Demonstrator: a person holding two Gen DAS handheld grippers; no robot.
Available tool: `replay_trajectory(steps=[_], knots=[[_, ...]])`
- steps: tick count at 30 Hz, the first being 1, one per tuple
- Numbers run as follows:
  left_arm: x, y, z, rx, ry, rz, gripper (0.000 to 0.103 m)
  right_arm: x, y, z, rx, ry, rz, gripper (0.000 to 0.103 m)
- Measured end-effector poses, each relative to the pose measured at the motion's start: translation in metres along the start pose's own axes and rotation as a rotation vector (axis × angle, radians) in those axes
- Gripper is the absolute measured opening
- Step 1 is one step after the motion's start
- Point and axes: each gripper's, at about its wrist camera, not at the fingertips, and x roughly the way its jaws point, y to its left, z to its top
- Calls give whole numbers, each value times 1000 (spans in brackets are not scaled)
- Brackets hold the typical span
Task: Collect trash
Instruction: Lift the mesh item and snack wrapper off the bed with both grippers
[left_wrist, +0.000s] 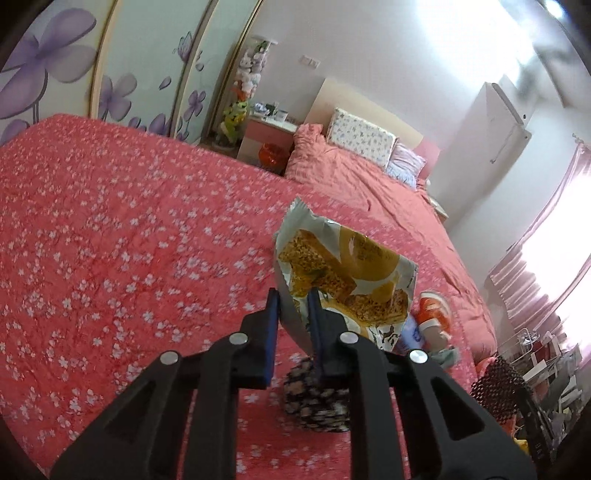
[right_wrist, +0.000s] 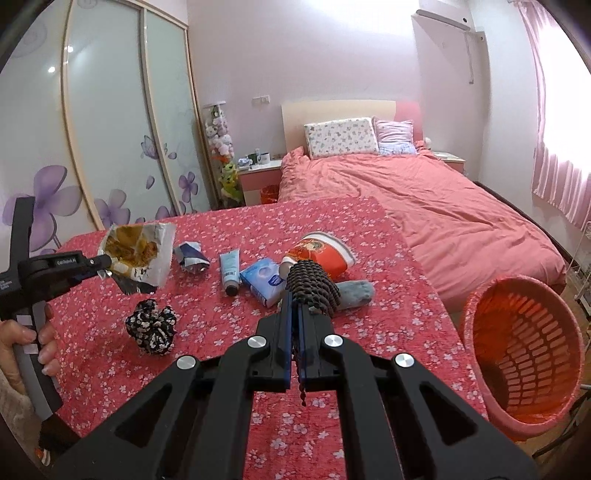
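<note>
My left gripper (left_wrist: 293, 295) is shut on a snack wrapper (left_wrist: 343, 266) printed with yellow bars and holds it above the red flowered table (left_wrist: 110, 240). The right wrist view shows that gripper (right_wrist: 103, 266) and the wrapper (right_wrist: 142, 254) at the left. My right gripper (right_wrist: 294, 301) is shut on a dark brown mesh netting piece (right_wrist: 314, 284) above the table (right_wrist: 221, 350). A crumpled foil wrapper (right_wrist: 190, 256), a tube (right_wrist: 229, 271), a blue tissue pack (right_wrist: 263, 278) and a red paper cup (right_wrist: 321, 251) lie on the table.
An orange basket (right_wrist: 524, 354) stands off the table's right edge. A black-and-white floral scrunchie (right_wrist: 151, 326) and a grey-blue sock (right_wrist: 356, 293) lie on the table. A pink bed (right_wrist: 424, 206) is behind, a wardrobe (right_wrist: 110, 129) at left.
</note>
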Motion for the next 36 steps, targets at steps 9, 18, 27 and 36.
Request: replay_trajectory(steps=[9, 18, 27, 36], knots=[[-9, -50, 3, 70, -12, -43, 16, -15, -19, 5, 22, -42, -32, 3], [-3, -112, -11, 152, 17, -106, 16, -35, -50, 8, 65, -83, -81, 3], [8, -170, -35, 222, 58, -190, 16, -54, -88, 10, 125, -124, -151, 3], [25, -230, -67, 304, 108, -261, 16, -68, -131, 5, 186, -155, -250, 3]])
